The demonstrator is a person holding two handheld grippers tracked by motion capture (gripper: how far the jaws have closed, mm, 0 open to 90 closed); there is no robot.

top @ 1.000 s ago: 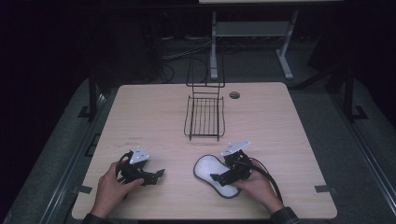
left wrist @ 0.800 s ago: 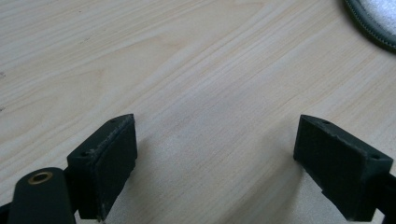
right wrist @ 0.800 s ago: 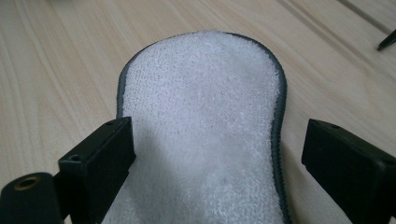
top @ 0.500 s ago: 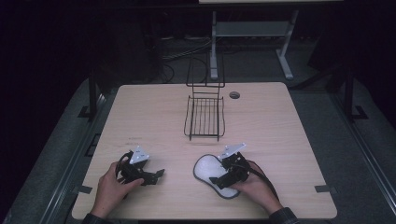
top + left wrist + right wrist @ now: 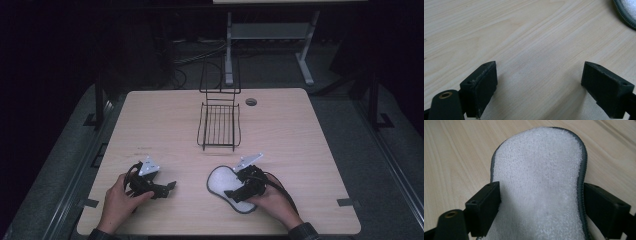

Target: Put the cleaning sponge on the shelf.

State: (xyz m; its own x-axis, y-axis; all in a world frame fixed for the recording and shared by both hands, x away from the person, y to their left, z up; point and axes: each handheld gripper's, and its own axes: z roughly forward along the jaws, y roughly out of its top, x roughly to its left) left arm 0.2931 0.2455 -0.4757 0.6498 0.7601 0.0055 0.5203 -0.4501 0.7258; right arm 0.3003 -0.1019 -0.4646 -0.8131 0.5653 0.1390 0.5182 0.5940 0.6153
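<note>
Our right tongs [image 5: 541, 202] have just been closing around the white insole [image 5: 227, 186], which lies flat near the tabletop's [image 5: 150, 120] front edge; the jaws flank its waist, seemingly at its edges, with no lift yet. Our left tongs [image 5: 539, 85] rest wide open and empty near the front left corner. The wire rack [image 5: 219, 125] stands mid-tabletop, with nothing between it and the insole.

Light wood-grain table [image 5: 150, 120], small round cable hole [image 5: 251, 102] near the far edge. Dim room, dark floor, grey metal stand [image 5: 265, 35] behind, cables [image 5: 200, 55] beside it.
</note>
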